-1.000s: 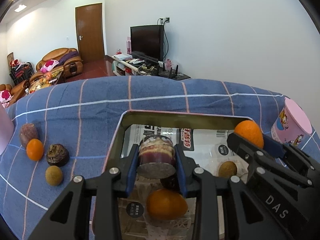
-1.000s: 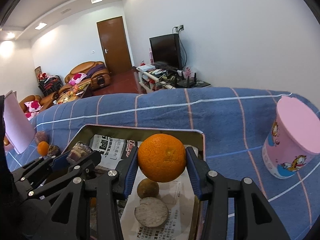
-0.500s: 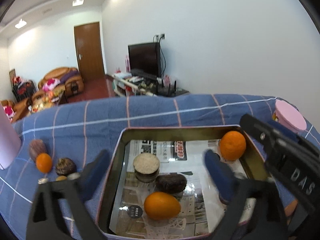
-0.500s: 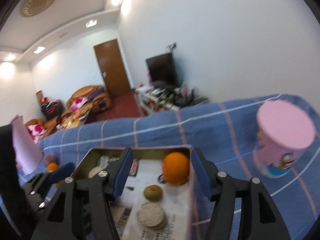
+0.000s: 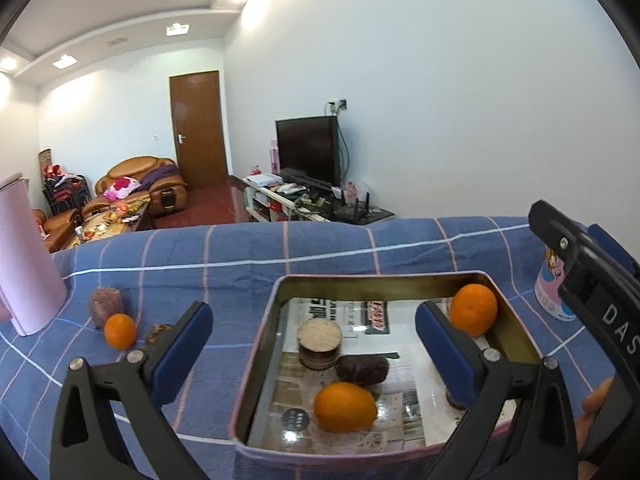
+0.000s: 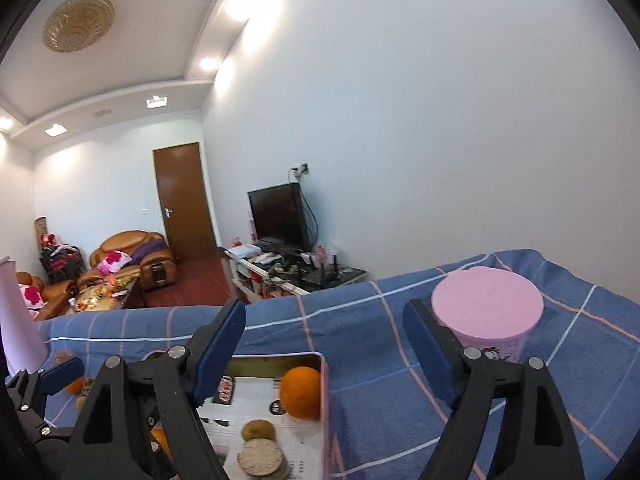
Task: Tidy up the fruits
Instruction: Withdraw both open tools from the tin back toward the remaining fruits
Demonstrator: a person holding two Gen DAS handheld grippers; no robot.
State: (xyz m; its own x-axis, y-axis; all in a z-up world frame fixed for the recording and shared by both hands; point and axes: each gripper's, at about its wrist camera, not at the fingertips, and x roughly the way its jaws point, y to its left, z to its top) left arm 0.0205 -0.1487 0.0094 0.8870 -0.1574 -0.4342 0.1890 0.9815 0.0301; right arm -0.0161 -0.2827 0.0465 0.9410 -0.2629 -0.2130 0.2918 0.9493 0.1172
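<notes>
Both grippers are seen empty above a metal tray (image 5: pixel 264 344) lined with newspaper, set on a blue checked cloth (image 5: pixel 328 240).

Left gripper (image 5: pixel 316 330): jaws spread as wide as they go, nothing between the pads. Right gripper (image 6: pixel 324 344): jaws opening, nothing between them.

Fruit already in the tray: a round orange (image 5: pixel 473 309) lodged in the far right corner, an oval orange (image 5: pixel 345 407) near the front, a cut piece standing on end with its pale face up (image 5: pixel 319 338), and a dark piece lying just beside it (image 5: pixel 362 369). A small brown fruit (image 6: pixel 259 430) and a cut pale disc (image 6: pixel 261 461) are noted in the right wrist view. The corner placement is judged to keep the round orange from rolling.

Still outside, on the cloth to the left: a small orange (image 5: pixel 120 331) and a reddish-brown piece (image 5: pixel 105 304) just behind it. A pink lidded tub (image 6: pixel 487 314) stands right of the tray.

Against one second ago: the cut piece was then clamped in the left gripper and the round orange in the right; both have since been released into the tray, and both views are now tilted higher. Sorting is judged unfinished.
</notes>
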